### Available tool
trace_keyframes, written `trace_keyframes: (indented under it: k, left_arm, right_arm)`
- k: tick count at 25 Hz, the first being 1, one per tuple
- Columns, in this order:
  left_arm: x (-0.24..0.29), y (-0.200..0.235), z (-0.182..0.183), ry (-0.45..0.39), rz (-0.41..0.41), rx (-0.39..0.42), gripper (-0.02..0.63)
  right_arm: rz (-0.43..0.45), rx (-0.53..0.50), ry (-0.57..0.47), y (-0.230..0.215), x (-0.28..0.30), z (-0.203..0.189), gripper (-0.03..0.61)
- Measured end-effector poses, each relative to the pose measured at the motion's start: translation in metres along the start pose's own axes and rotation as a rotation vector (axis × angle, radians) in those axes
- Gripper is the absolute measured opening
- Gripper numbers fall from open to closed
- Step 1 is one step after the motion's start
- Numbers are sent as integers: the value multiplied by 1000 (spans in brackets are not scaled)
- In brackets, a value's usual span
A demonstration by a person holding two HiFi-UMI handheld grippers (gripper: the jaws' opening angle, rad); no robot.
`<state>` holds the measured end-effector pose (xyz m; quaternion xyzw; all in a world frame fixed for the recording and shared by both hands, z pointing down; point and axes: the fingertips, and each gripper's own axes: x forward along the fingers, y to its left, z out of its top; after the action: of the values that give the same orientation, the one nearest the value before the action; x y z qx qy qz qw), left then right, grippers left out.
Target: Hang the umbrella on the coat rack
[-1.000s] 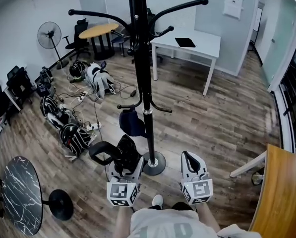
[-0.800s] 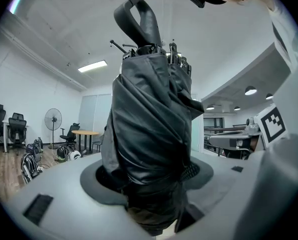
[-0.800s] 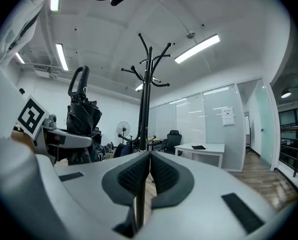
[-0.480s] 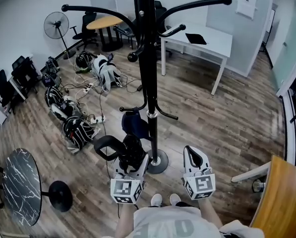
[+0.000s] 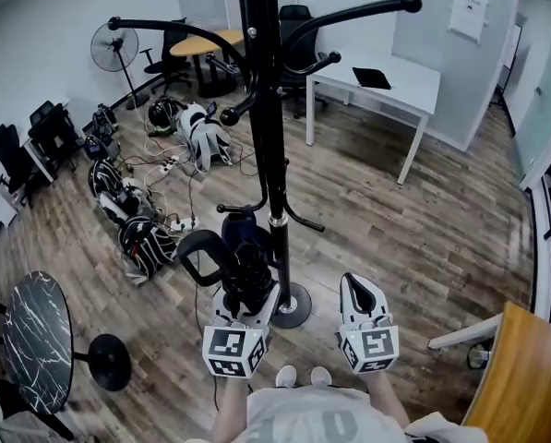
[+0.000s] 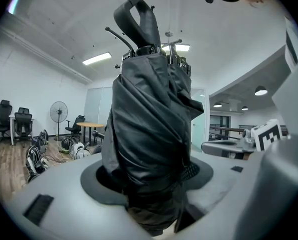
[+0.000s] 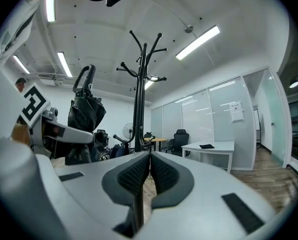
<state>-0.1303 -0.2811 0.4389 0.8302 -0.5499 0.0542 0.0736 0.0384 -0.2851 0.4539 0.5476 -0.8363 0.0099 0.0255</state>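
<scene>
A folded black umbrella (image 6: 149, 129) with a looped handle (image 5: 201, 255) stands upright in my left gripper (image 5: 245, 293), whose jaws are shut on its lower part. The same umbrella (image 7: 86, 114) shows at the left of the right gripper view. The black coat rack (image 5: 266, 109) rises just beyond both grippers, with curved hooks (image 5: 367, 11) up high, small hooks lower down and a round base (image 5: 293, 305) on the floor. A dark bag (image 5: 243, 231) hangs from a lower hook. My right gripper (image 5: 360, 295) is shut with nothing in it, to the right of the base.
Helmets and cables (image 5: 137, 238) lie on the wooden floor at the left. A round marble table (image 5: 35, 344) stands near left, a white desk (image 5: 386, 81) at the back right, a wooden tabletop (image 5: 533, 377) near right. A fan (image 5: 113, 49) and chairs line the far wall.
The view has shifted closer to the coat rack. The umbrella in my left gripper has moved slightly right toward the pole. The right gripper holds its place.
</scene>
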Motion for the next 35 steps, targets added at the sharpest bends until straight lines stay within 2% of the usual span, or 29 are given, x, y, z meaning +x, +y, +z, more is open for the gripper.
trace_keyframes:
  k: [3, 6, 12, 18, 22, 28, 35]
  left_arm:
    - [9, -17, 23, -6, -49, -35, 298]
    - [15, -31, 53, -9, -98, -31, 298]
    - [33, -55, 122, -62, -190, 49, 298]
    - [67, -89, 173, -116, -301, 97, 298]
    - [89, -112, 202, -141, -328, 174, 298]
    - [118, -147, 246, -171, -372, 206, 298]
    - [134, -189, 281, -185, -425, 305, 298]
  right_arm:
    - [-26, 25, -2, -13, -5, 1, 31]
    - [-48, 33, -19, -22, -12, 5, 31]
    - [-93, 62, -47, -40, -28, 10, 31]
    - [-138, 93, -65, -57, -41, 9, 31]
    - [-164, 119, -64, -67, -50, 2, 31]
    - [-193, 129, -73, -81, -55, 0, 31]
    - [-206, 153, -87, -93, -60, 5, 31]
